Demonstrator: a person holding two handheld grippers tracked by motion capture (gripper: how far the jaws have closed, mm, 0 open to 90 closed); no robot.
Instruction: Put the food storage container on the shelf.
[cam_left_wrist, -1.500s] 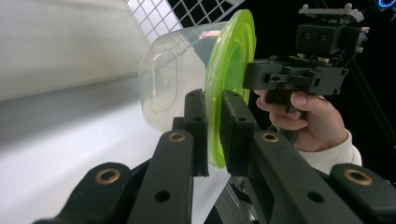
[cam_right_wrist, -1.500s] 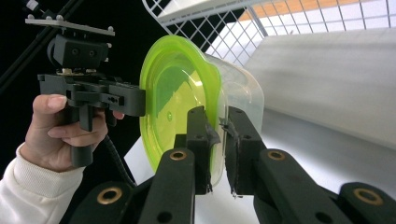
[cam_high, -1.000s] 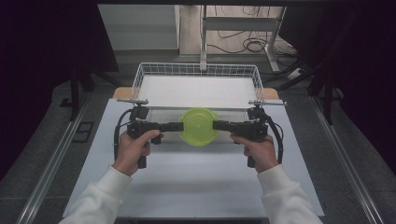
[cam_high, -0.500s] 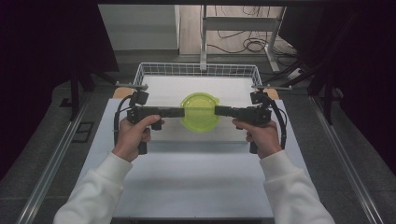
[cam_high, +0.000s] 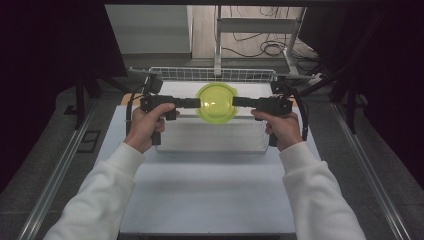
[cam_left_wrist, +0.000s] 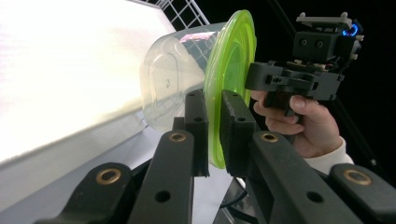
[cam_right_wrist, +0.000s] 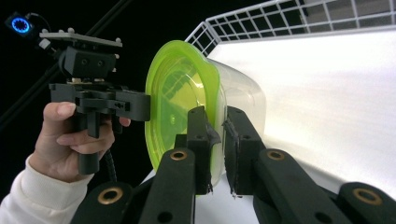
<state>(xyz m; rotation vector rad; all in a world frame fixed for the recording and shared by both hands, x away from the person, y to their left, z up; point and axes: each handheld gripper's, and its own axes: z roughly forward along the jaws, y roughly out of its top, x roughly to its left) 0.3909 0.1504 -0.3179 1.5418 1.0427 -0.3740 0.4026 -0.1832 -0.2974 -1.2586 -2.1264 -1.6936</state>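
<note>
A clear plastic tub with a lime-green lid (cam_high: 216, 102) hangs in the air over the white wire basket (cam_high: 210, 75). It is carried from both sides. My left gripper (cam_high: 197, 103) is shut on the lid's left rim, and my right gripper (cam_high: 235, 101) is shut on the right rim. In the left gripper view the jaws (cam_left_wrist: 213, 99) clamp the green rim (cam_left_wrist: 231, 51), with the clear tub body (cam_left_wrist: 173, 79) to their left. In the right gripper view the jaws (cam_right_wrist: 217, 116) pinch the rim, and the lid (cam_right_wrist: 177, 93) faces the left gripper (cam_right_wrist: 140, 106) opposite.
The basket's bright white floor (cam_right_wrist: 336, 84) lies below the tub, with wire walls (cam_left_wrist: 182, 14) around it. Bare pale table (cam_high: 210, 190) lies between the basket and the person. Metal rails run along both table sides; cables (cam_high: 260, 47) lie on the floor beyond.
Both grippers have carried the tub forward, away from the person, from above the table to over the basket. Both grips have held throughout.
</note>
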